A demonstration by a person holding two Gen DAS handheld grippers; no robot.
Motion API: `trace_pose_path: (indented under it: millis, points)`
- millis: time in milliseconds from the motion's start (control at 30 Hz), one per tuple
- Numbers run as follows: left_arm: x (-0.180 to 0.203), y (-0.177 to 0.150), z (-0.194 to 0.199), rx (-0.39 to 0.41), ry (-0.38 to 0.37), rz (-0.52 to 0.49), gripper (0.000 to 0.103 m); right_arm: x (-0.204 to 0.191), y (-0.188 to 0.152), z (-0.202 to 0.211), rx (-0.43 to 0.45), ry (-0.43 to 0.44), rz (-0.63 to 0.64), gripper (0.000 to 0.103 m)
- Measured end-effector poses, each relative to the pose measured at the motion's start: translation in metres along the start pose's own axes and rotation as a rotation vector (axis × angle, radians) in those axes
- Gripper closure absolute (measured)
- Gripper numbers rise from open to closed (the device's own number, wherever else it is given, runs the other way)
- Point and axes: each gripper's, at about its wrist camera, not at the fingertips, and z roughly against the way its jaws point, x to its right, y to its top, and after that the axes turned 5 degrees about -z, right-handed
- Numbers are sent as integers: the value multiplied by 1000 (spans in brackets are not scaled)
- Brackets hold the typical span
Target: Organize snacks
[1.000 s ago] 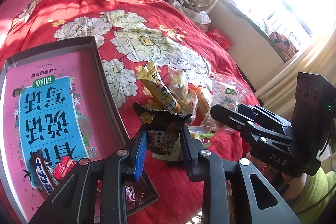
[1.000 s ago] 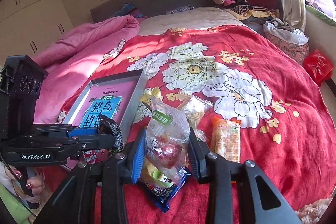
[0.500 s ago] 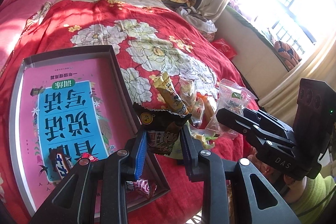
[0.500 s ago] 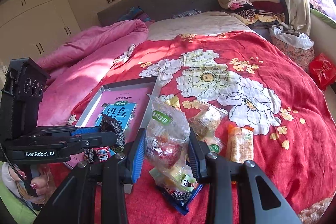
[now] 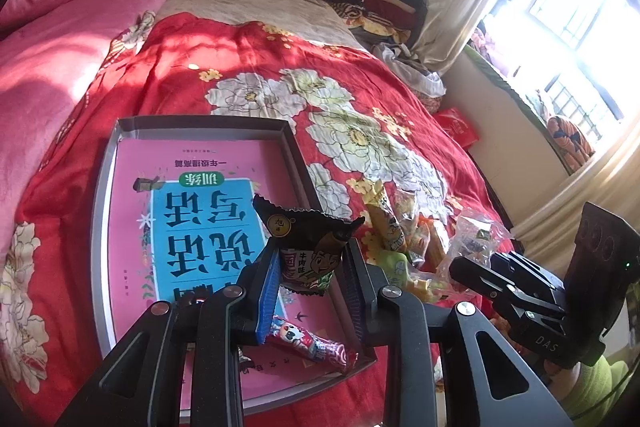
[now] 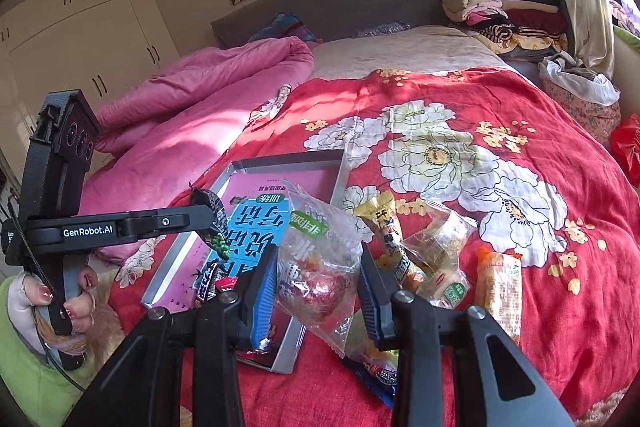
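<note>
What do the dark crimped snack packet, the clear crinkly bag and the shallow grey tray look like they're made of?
Dark crimped snack packet: apparently printed plastic film, slightly glossy, with a zigzag sealed top edge.
Clear crinkly bag: thin transparent plastic, wrinkled and catching glare; the red contents show through.
Shallow grey tray: probably matte cardboard, a box lid, judging by its thin folded walls; metal can't be ruled out.

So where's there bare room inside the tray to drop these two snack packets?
The tray's far half is bare, between the back wall and the blue title panel. Its near end is crowded with candies. Right of the tray, snacks clutter the red quilt.
</note>
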Motion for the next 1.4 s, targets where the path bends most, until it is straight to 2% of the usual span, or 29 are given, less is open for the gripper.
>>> trace_pose_path:
  millis: [567, 1400]
  points:
    - [-46, -7, 30, 23, 85, 87, 72, -33, -5, -17, -39, 67, 49, 65]
    - [-61, -38, 32, -49, 134, 129, 72, -69, -5, -46, -87, 106, 110, 65]
